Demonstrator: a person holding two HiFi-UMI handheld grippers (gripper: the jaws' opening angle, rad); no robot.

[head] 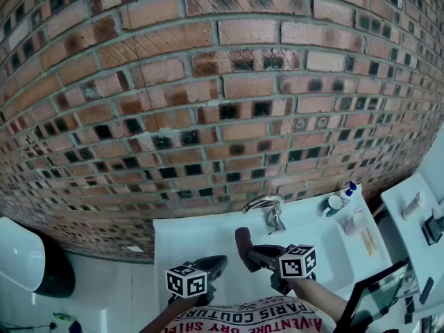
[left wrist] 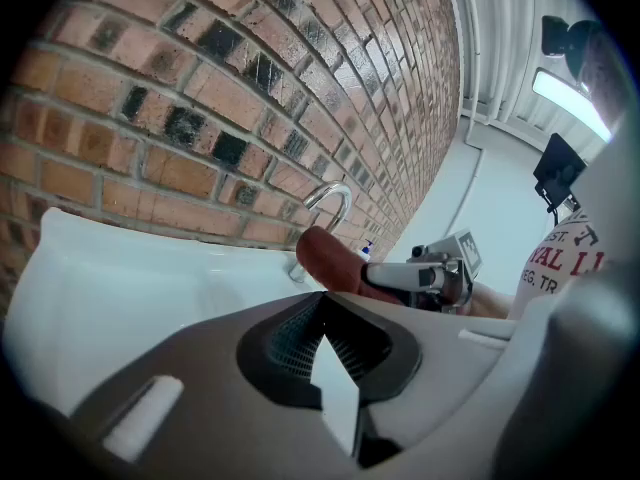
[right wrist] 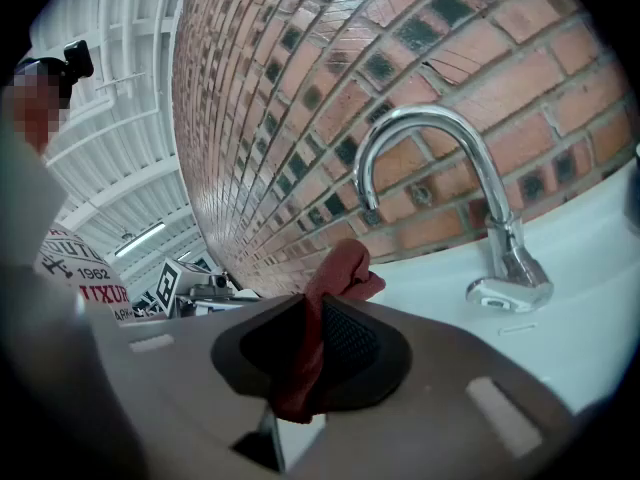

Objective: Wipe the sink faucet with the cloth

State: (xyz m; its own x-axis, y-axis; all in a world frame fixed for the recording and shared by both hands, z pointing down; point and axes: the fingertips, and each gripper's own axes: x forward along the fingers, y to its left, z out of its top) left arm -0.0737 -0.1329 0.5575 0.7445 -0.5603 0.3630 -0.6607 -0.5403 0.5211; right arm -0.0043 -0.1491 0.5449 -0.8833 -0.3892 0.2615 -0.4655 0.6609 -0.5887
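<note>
A chrome curved faucet point(head: 268, 207) stands at the back of the white sink point(head: 187, 234), against the brick wall. My right gripper point(head: 248, 251) is shut on a dark red cloth point(head: 243, 242), held over the basin just left of and below the faucet, not touching it. In the right gripper view the cloth point(right wrist: 340, 273) sticks up from between the jaws of the right gripper point(right wrist: 318, 310), with the faucet point(right wrist: 440, 138) ahead to the right. My left gripper point(head: 219, 261) hangs shut and empty over the sink's front left. The left gripper view shows the cloth point(left wrist: 325, 256) and the faucet point(left wrist: 332, 200) beyond.
A blue-capped bottle point(head: 348, 192) and two small containers point(head: 335, 203) point(head: 356, 222) stand on the sink's right ledge. A white shelf point(head: 416, 214) is further right. A white and black rounded fixture point(head: 24, 261) sits at the lower left. The brick wall point(head: 208, 82) rises right behind the faucet.
</note>
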